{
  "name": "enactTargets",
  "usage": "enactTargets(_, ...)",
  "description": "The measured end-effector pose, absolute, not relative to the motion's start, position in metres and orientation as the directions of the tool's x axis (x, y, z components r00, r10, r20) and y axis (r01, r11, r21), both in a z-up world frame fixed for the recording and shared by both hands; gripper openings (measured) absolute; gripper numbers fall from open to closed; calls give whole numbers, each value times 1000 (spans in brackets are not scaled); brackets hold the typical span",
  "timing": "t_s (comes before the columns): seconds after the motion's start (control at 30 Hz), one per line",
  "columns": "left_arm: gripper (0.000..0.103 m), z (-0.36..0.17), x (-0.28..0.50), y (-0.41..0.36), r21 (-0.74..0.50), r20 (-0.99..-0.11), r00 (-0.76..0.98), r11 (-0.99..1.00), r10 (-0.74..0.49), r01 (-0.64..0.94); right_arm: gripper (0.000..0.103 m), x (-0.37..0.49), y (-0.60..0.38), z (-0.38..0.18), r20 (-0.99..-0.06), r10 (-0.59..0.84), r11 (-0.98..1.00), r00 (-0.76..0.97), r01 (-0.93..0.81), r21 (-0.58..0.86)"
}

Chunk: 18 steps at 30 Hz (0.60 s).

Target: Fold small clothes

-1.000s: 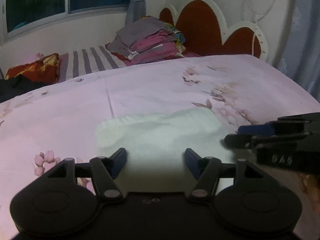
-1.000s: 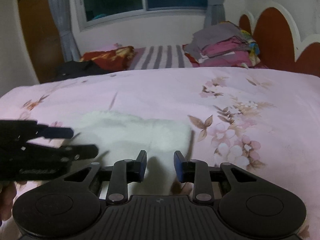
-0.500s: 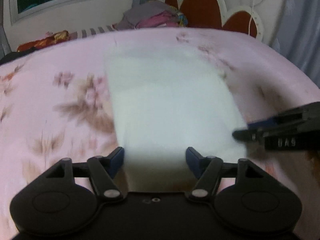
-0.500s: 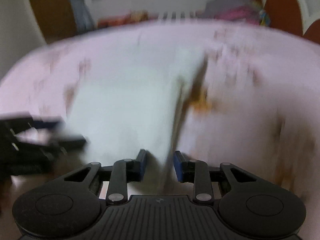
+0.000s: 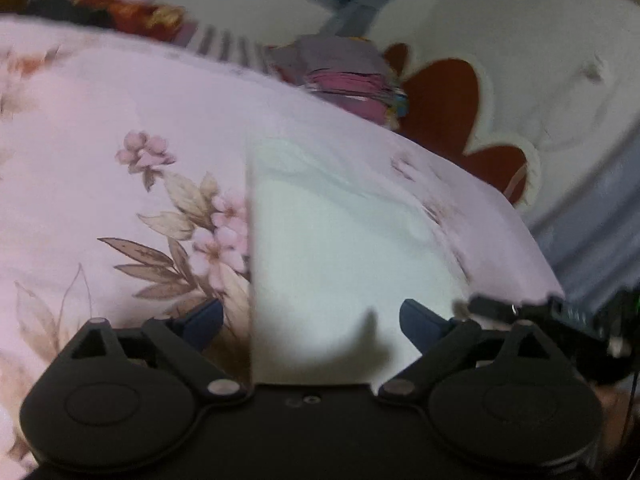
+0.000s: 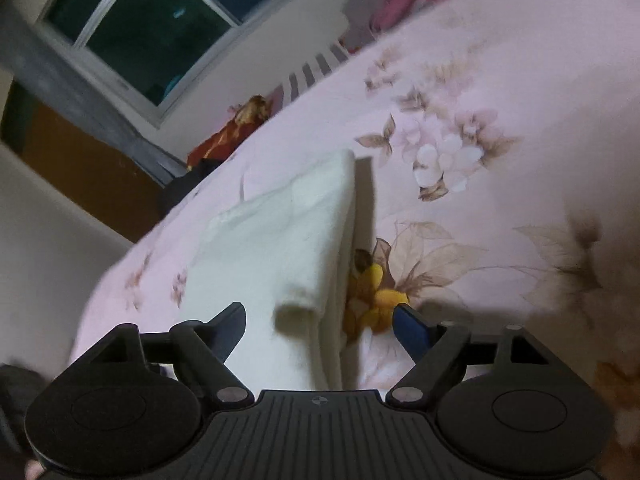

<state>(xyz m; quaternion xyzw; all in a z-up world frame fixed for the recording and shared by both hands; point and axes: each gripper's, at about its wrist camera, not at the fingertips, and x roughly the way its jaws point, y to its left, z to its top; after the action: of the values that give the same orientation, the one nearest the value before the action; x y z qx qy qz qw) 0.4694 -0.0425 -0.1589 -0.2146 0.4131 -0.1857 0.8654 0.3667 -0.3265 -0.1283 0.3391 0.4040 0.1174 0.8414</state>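
A small white garment (image 5: pixel 340 240) lies flat on the pink flowered bedspread (image 5: pixel 100 120). My left gripper (image 5: pixel 312 322) is open low over its near left edge, with the cloth's left border between the fingers. The garment (image 6: pixel 280 240) shows in the right wrist view with a rolled sleeve or hem (image 6: pixel 298 308) at its near right corner. My right gripper (image 6: pixel 320 320) is open, its fingers on either side of that corner. The right gripper's tip also shows in the left wrist view (image 5: pixel 520 312) at the right.
A stack of folded clothes (image 5: pixel 344 76) sits at the far side by the red and white headboard (image 5: pixel 448 108). A red cloth (image 6: pixel 228 136) and a striped one (image 6: pixel 316 72) lie at the far edge under the window (image 6: pixel 152 28).
Both grippers have dropped close to the near edge of the garment and tilted. The right gripper's jaws have opened wider. The garment now fills the near view.
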Motion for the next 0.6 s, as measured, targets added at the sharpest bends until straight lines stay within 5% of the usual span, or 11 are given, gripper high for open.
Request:
enactTargets(0.17,90,-192,509,-23,-738,-562,529,674,-636,27,80,403,-336,-154,-561,582,628,589,113,770)
enactTargets(0.2,81,-194,516,-21,-762,-549,528,648,-648,4,79,409,-332,-151,-575,585,639,572,113,761)
enactTargets(0.23,54,-195,521,-22,-772,-546,524,636,-654,-10,67,415,-326,-147,-594,585,662,552,98,743)
enactTargets(0.27,42,-196,526,-29,-757,-571,503,653,-649,-18,35,421,-315,-144,-616,585,694,528,66,717)
enactTargets(0.33,30,-181,525,-53,-625,-645,517,778,-563,67,34,429,-295,-142,-665,552,756,503,35,654)
enactTargets(0.47,28,-142,499,-115,-228,-732,586,936,-347,269,30,416,-269,-109,-702,440,875,560,-91,476)
enactTargets(0.6,30,-142,504,-135,-143,-772,579,959,-262,244,31,417,-271,-126,-733,426,874,530,-32,485)
